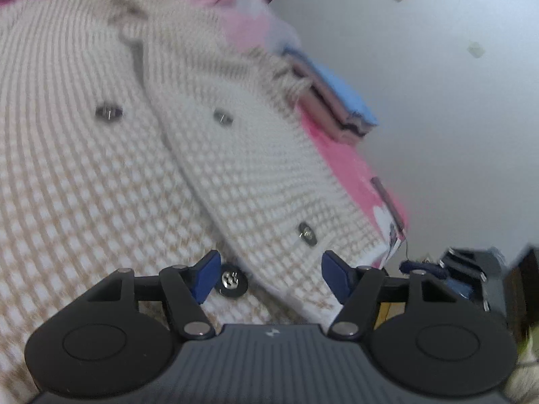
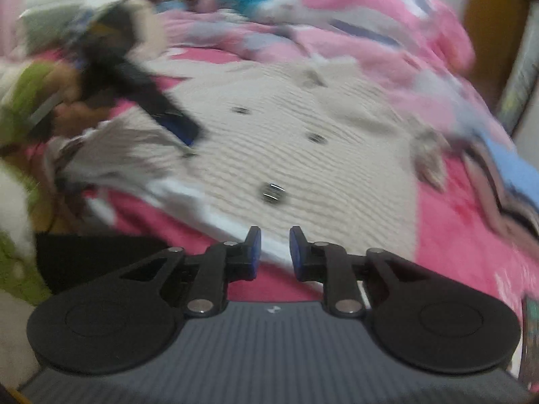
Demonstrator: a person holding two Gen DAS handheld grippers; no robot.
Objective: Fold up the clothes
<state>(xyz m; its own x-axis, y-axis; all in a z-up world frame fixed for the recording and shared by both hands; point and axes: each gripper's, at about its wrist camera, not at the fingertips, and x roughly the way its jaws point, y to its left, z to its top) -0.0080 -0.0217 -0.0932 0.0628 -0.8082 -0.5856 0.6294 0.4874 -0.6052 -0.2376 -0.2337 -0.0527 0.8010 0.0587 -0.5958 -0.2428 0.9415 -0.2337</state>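
Left gripper (image 1: 267, 277): fingers wide apart, low over the cardigan (image 1: 101, 168).
Right gripper (image 2: 273, 252): narrowly parted, empty.
Cardigan: cream waffle knit, dark buttons (image 1: 231, 280).

A hot-pink printed bed cover (image 2: 448, 235) fills the lower right of the right wrist view. A rumpled, fluffy pale-pink blanket (image 2: 380, 33) is heaped at its far end. A light-blue folded cloth (image 1: 340, 92) lies at the bed's edge, beside a plain white wall (image 1: 438, 101).
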